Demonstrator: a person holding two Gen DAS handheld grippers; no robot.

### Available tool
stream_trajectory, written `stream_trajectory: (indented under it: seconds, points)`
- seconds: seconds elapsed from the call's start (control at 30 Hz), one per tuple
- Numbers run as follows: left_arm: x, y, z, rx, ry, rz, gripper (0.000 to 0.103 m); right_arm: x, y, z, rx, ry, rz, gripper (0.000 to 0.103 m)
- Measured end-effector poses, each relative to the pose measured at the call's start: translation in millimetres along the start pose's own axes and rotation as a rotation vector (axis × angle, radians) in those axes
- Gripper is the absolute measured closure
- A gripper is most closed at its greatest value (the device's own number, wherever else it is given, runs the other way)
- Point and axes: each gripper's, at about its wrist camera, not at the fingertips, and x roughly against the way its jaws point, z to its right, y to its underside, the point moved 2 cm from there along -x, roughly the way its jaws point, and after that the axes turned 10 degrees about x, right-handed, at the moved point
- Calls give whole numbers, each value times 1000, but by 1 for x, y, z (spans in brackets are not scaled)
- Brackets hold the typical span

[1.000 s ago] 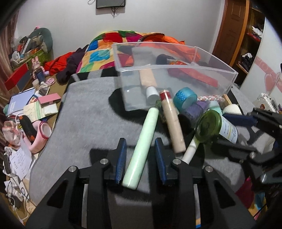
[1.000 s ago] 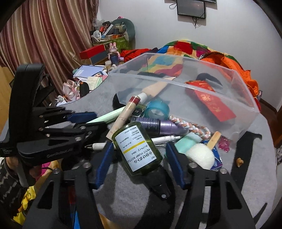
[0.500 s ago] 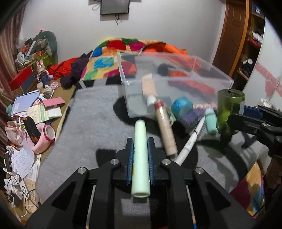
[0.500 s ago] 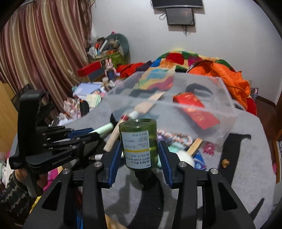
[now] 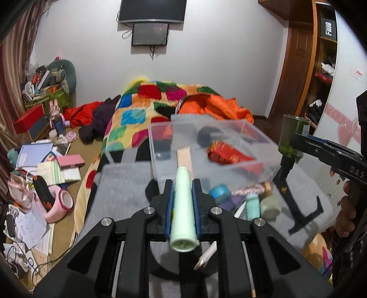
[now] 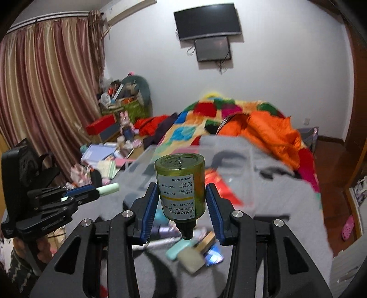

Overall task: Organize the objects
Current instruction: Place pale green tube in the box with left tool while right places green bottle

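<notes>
Carrying two items at once, left tongs (image 5: 181,201) clamping the pale green tube (image 5: 182,206) and right tongs (image 6: 181,204) gripping the green pump bottle (image 6: 180,188) upside down, toward the clear bin (image 5: 263,158) at twelve o'clock, partly filled, several bits waiting on the grey blanket (image 5: 123,190).

White walls carry a wall-mounted television (image 6: 207,21). Striped curtains (image 6: 45,91) hang at the left; a wooden door (image 5: 296,68) stands right. Clutter (image 5: 34,172) covers the floor.
</notes>
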Motion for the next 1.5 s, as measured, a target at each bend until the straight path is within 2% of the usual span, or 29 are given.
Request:
stream_trajectory:
  seconds: [0.17, 0.3, 0.6, 0.7, 0.9, 1.23, 1.5]
  points:
    - [-1, -20, 10, -14, 5, 37, 88, -4, -21, 12, 4, 50, 33, 64]
    - [-15, -34, 15, -16, 11, 27, 88, -17, -31, 17, 27, 101, 28, 64]
    - [-65, -48, 22, -24, -2, -27, 88, -70, -21, 28, 81, 178, -82, 64]
    - [-88, -46, 21, -23, 5, -74, 88, -84, -15, 27, 115, 204, -114, 64]
    - [-120, -42, 20, -21, 18, -150, 88, -110, -8, 17, 178, 206, -172, 64]
    - [-144, -35, 17, 0, 61, -229, 88, -134, 0, -1, 241, 158, -237, 64]
    - [-128, -37, 21, -23, 37, -193, 86, -127, 0, 1, 205, 117, -243, 61]
